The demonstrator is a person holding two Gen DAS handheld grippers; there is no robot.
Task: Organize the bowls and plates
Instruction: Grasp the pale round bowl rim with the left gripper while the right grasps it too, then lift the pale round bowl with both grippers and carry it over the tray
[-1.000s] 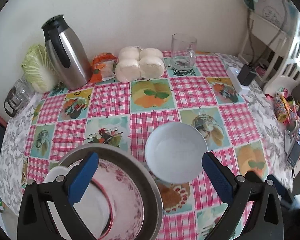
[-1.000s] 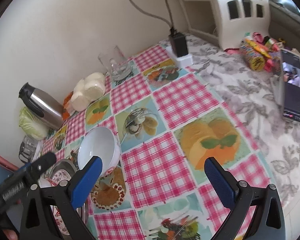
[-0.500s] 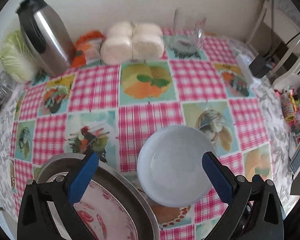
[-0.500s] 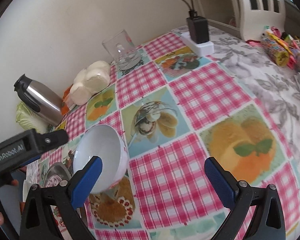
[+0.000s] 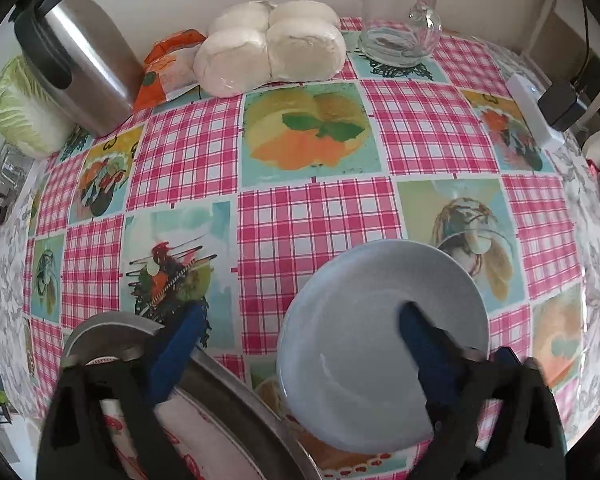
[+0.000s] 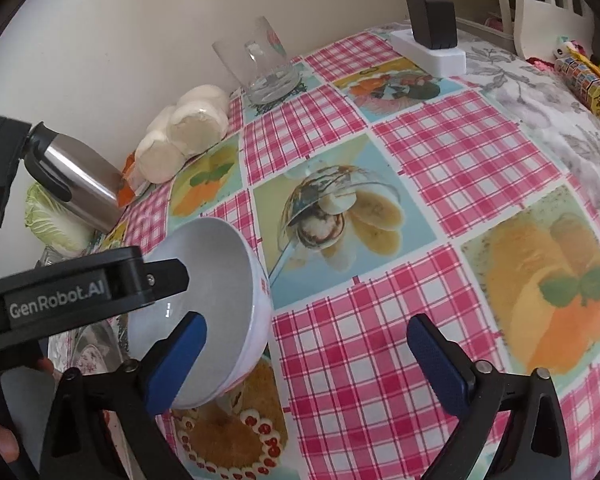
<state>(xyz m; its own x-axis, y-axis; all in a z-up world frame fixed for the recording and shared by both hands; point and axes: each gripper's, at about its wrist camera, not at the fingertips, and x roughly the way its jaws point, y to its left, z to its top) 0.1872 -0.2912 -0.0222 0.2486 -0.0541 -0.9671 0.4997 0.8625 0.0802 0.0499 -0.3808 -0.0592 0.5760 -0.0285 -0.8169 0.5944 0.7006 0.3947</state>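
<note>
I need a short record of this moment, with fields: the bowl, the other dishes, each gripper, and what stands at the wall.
bowl: white bowl, upright on the checked tablecloth, empty
other dishes: floral plate in a metal basin, beside the bowl
left gripper: jaws closing, one finger inside the bowl, one outside; pads not pressing
right gripper: jaws closing, nothing between them
at the wall: steel thermos, white buns, glass mug
</note>
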